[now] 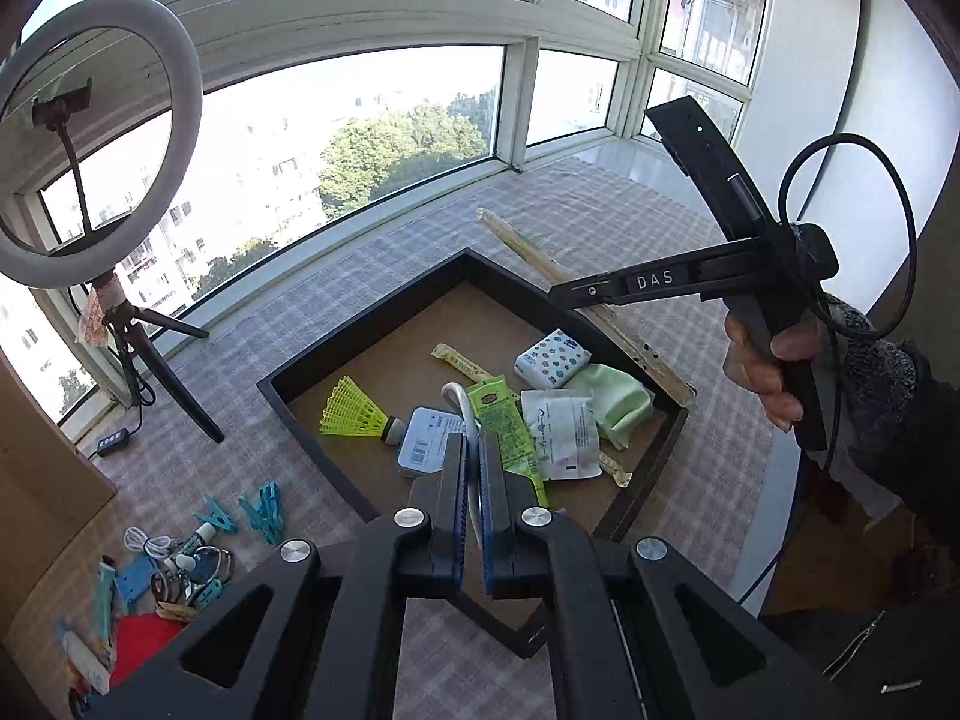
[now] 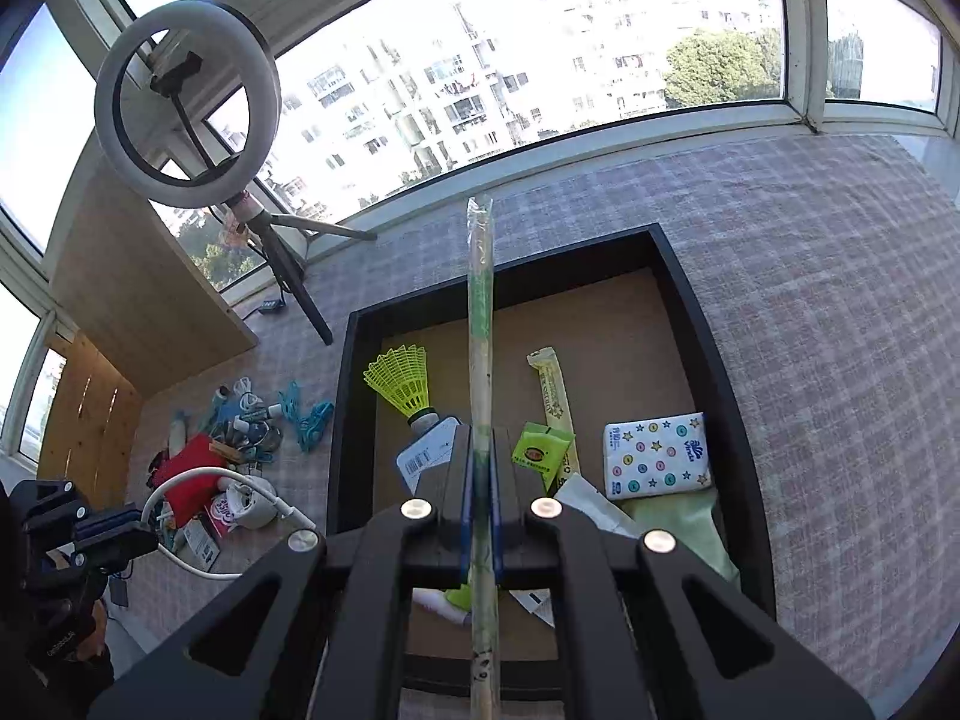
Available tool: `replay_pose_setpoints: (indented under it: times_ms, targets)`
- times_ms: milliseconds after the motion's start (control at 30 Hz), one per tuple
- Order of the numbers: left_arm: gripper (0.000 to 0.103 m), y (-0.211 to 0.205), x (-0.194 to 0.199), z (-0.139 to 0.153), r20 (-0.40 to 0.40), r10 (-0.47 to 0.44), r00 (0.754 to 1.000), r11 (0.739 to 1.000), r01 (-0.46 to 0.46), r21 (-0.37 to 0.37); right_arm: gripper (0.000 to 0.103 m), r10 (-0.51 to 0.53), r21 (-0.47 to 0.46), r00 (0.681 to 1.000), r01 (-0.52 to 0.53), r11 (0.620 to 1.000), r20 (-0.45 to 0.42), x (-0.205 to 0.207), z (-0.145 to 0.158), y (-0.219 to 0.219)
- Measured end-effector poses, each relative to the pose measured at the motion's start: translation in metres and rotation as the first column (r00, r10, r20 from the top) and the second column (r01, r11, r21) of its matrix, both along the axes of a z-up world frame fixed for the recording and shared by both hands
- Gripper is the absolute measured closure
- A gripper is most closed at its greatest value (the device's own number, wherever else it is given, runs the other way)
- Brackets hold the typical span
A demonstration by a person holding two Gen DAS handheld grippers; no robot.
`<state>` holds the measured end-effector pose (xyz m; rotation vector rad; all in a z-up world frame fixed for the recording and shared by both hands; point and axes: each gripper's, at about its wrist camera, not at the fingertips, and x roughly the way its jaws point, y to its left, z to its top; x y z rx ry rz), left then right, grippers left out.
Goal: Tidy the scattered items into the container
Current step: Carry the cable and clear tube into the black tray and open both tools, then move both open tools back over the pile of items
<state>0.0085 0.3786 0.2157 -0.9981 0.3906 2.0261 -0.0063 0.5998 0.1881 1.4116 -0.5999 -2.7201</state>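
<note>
Both grippers hang over the container [image 2: 690,312], a black-walled tray w/ a brown floor on the checked table [image 2: 840,300]. Right gripper [image 2: 480,474]: fingers clamped on a long wrapped chopstick pack [image 2: 480,300], which sticks far out front, past the tray's far wall, and also trails back under the gripper. Left gripper [image 1: 472,468]: fingers clamped on a white cable [image 1: 462,402], loop showing just ahead of the tips, rest dangling below.

Already in the tray: yellow shuttlecock [image 1: 354,414], tissue pack [image 1: 552,358], green sachet [image 1: 507,426], pale green cloth [image 1: 618,399], a few other packets. Heap of leftovers [image 2: 234,438] (clips, small bottles, red thing) sits on the table left of the tray, well apart from it.

Risks, imo:
- The pack is longer than the tray looks wide along its current line; dropped as is, it prob bridges the walls or tips out. Needs laying diagonal or tilting in.
- Cable tail could drape over the near wall and slide back out.
- Both grippers are close over the same spot, so they could knock each other or the pack could snag the cable.
</note>
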Motion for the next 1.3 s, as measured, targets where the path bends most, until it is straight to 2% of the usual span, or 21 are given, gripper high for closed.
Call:
replay_pose_setpoints:
  times_ms: [67, 100, 133, 167, 200, 367, 600, 800, 1000, 1033, 1233, 1300]
  targets:
    - [0.097, 0.008, -0.004, -0.003, 0.020, 0.013, 1.000, 1.000, -0.013, -0.006, 0.075, -0.024, 0.051, 1.000, 0.024, 0.998, 0.004, -0.001, 0.002, 0.003]
    - [0.083, 0.011, -0.007, -0.005, 0.035, 0.025, 0.999, 1.000, -0.025, -0.012, 0.050, -0.050, 0.097, 0.999, 0.049, 0.994, 0.010, -0.002, 0.003, 0.005]
    - [0.057, 0.012, -0.009, -0.007, 0.039, 0.051, 0.998, 0.998, -0.050, -0.024, 0.039, -0.068, 0.136, 0.998, 0.066, 0.989, 0.007, -0.001, 0.004, 0.006]
    - [0.046, 0.013, -0.010, -0.009, 0.032, 0.068, 0.997, 0.997, -0.068, -0.025, 0.039, -0.071, 0.163, 0.997, 0.071, 0.984, -0.004, 0.000, 0.006, 0.006]
    - [0.044, 0.014, -0.010, -0.010, 0.024, 0.085, 0.996, 0.996, -0.085, -0.025, 0.039, -0.068, 0.174, 0.998, 0.069, 0.982, -0.010, 0.001, 0.007, 0.006]
    - [0.053, 0.017, -0.007, -0.013, 0.009, 0.097, 0.995, 0.994, -0.097, -0.040, 0.039, -0.059, 0.194, 0.998, 0.063, 0.979, -0.025, 0.005, 0.008, 0.009]
    - [0.053, 0.011, -0.007, -0.013, 0.007, 0.131, 0.991, 0.990, -0.131, -0.043, 0.039, -0.054, 0.181, 0.998, 0.058, 0.982, -0.027, 0.008, 0.007, 0.004]
    - [0.051, -0.013, -0.004, -0.012, -0.028, 0.196, 0.980, 0.979, -0.197, -0.047, 0.039, -0.044, 0.169, 0.999, 0.049, 0.984, -0.031, 0.011, 0.006, -0.010]
    - [0.048, -0.062, -0.001, -0.008, -0.075, 0.337, 0.938, 0.939, -0.341, -0.043, 0.039, -0.018, 0.163, 0.999, 0.025, 0.986, -0.045, 0.012, 0.008, -0.037]
    - [0.044, -0.073, 0.001, -0.006, -0.081, 0.361, 0.929, 0.931, -0.364, -0.035, 0.039, -0.011, 0.164, 0.999, 0.019, 0.986, -0.047, 0.012, 0.008, -0.042]
    - [0.038, -0.133, 0.009, -0.001, -0.119, 0.469, 0.875, 0.880, -0.475, -0.022, 0.039, 0.020, 0.156, 0.998, -0.011, 0.988, -0.057, 0.015, 0.010, -0.079]
    - [0.036, -0.158, 0.012, 0.000, -0.121, 0.514, 0.849, 0.855, -0.518, -0.007, 0.039, 0.028, 0.159, 0.997, -0.017, 0.987, -0.069, 0.016, 0.011, -0.093]
